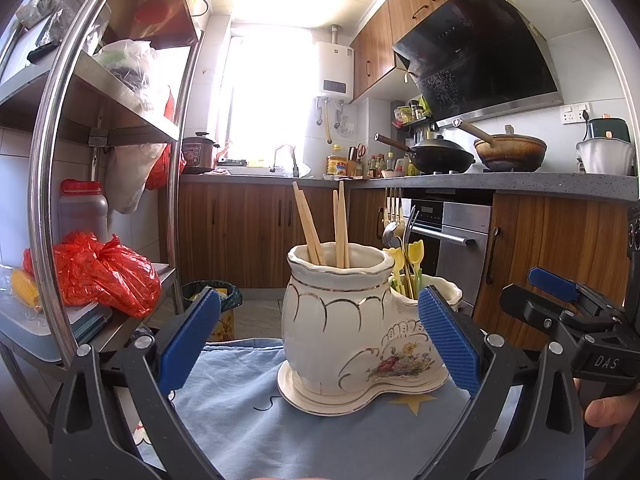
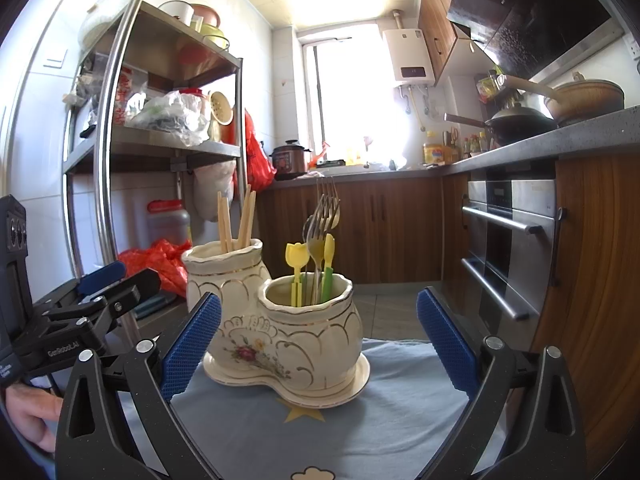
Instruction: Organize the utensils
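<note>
Both jaws stand wide and hold nothing: my left gripper (image 1: 320, 332) and right gripper (image 2: 319, 344) flank the two-pot ceramic utensil holder (image 2: 280, 332) on the blue cloth (image 2: 320, 432), chopsticks (image 1: 322, 228) in the taller pot, forks (image 2: 320, 216) and yellow plastic picks (image 2: 297, 270) in the lower. Everything looks sorted, so my worry is clipping those tall handles or dragging the cloth and tipping the holder. Steel shelving (image 2: 108, 152) crowds the left.
</note>
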`<state>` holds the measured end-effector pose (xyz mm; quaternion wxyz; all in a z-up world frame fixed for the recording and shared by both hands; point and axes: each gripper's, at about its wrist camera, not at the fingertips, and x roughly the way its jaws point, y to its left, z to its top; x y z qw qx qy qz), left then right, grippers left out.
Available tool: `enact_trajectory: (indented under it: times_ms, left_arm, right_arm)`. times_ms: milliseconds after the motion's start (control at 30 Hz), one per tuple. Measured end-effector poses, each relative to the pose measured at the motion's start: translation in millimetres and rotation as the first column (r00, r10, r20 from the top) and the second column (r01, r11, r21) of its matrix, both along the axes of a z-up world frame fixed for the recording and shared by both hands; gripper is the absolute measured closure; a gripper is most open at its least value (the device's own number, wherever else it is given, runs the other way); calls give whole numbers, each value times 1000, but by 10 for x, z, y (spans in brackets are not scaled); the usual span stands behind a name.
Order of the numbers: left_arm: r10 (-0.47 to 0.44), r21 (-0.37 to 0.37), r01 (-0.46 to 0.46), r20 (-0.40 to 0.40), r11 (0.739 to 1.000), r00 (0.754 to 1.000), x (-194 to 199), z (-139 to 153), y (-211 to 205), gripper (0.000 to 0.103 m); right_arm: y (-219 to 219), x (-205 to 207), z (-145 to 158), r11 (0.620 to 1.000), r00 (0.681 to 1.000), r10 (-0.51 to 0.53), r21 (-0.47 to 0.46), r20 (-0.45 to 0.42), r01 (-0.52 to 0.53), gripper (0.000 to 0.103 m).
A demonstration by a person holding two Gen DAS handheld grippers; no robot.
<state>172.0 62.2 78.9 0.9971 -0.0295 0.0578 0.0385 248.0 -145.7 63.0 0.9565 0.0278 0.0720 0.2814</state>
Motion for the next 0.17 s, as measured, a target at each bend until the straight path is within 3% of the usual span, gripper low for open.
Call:
enact_trajectory:
  times_ms: [167]
  left_arm:
    - [0,3,0,0,1000,1000,-9,-1,-2,5]
  right_arm:
    - [11,0,3,1000,1000,1,0,1,-1,6]
